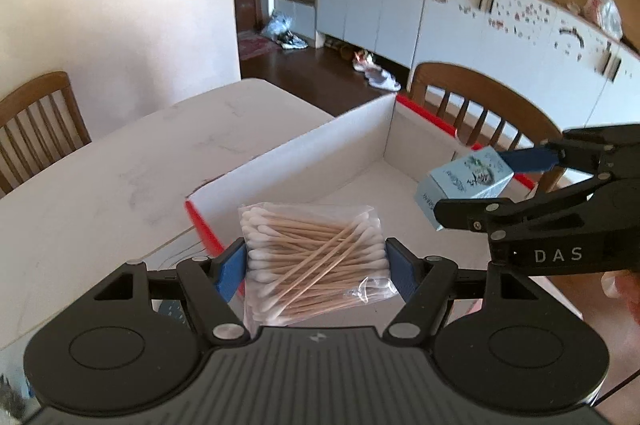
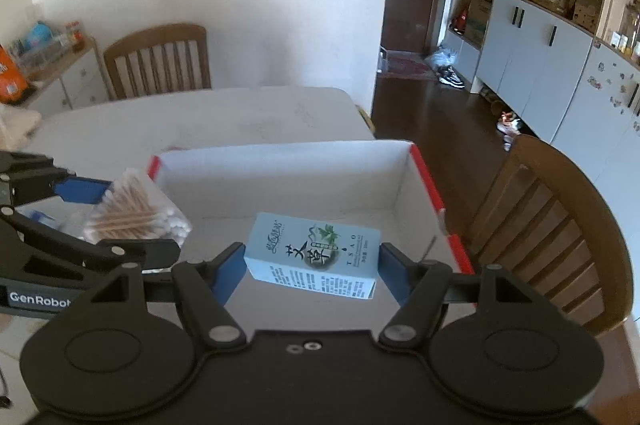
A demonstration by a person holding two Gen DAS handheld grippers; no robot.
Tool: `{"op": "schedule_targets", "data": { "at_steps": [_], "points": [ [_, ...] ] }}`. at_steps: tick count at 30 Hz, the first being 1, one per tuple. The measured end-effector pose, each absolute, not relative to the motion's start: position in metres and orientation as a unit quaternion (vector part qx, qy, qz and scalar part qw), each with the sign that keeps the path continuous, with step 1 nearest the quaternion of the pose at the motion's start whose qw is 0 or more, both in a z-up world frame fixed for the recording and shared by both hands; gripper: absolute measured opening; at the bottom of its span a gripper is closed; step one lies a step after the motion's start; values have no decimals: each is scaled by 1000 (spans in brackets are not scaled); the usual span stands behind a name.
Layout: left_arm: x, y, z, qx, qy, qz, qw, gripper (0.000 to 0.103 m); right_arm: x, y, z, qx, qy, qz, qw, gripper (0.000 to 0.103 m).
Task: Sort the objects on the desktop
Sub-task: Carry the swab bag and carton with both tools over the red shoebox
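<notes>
The left gripper (image 1: 316,265) is clamped on a clear bag of cotton swabs (image 1: 316,261), its blue pads pressing the bag's two side edges so that the swabs lie flat between them. The right gripper (image 2: 312,267) is clamped on a small light-blue carton (image 2: 314,255), held by its short ends with the printed face up. Both items hang in the air above the open cardboard box (image 1: 304,153), which stands on the white table (image 1: 120,161) and has white inner walls and red edges. The bag hovers over the box's near left corner; the carton hovers over the box interior, further to the right, and the two items are apart and do not touch. The box floor visible beneath them appears bare. This arrangement suggests that the box is the collecting container and that both grippers are positioned for release into it. Holding each item level and by its narrow sides should allow a flat drop once the jaws part. The bag is soft and may sag or snag on the box wall nearest it.
</notes>
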State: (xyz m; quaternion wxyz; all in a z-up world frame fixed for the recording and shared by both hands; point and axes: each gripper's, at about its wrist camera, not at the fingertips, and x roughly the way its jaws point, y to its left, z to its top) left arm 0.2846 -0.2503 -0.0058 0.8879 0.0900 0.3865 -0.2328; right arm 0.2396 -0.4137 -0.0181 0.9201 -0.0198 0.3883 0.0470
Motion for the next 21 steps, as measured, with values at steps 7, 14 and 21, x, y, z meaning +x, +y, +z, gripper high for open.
{"op": "schedule_targets", "data": {
  "at_steps": [7, 14, 21],
  "points": [
    [309, -274, -32, 127, 419, -243, 866, 72, 267, -432, -45, -30, 423, 48, 904, 72],
    [320, -297, -58, 174, 453, -247, 839, 72, 296, -434, -71, -57, 454, 50, 888, 72],
    [331, -309, -77, 205, 485, -239, 816, 72, 318, -430, -96, -64, 478, 51, 875, 71]
  ]
}}
